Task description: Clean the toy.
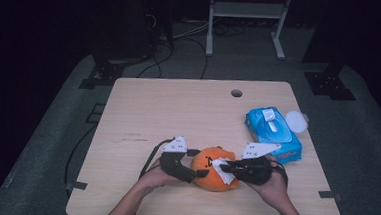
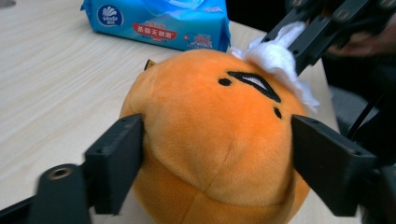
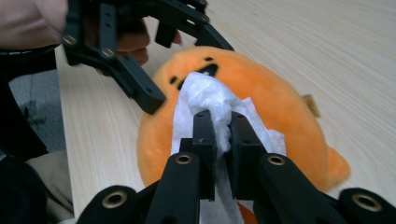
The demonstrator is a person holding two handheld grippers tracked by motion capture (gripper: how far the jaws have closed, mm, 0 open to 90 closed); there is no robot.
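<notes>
A round orange plush toy [image 1: 214, 170] [image 2: 210, 140] [image 3: 289, 102] with a black stitched face rests near the front edge of the wooden table [image 1: 178, 112]. My left gripper [image 1: 199, 163] [image 2: 217, 154] [image 3: 184, 70] clamps it from the left, one jaw pressed into each side. From the right, my right gripper [image 1: 226, 166] [image 3: 223, 119] [image 2: 299, 32] is shut on a crumpled white wipe [image 1: 223, 171] [image 2: 280, 60] [image 3: 205, 95]. The wipe lies against the toy's face, beside the black mouth.
A blue pack of wet wipes [image 1: 272, 132] [image 2: 163, 23] lies at the right of the table, with a round white lid [image 1: 296, 121] beside it. A cable hole [image 1: 236, 93] sits near the far edge. Dark floor, cables and a stand lie beyond.
</notes>
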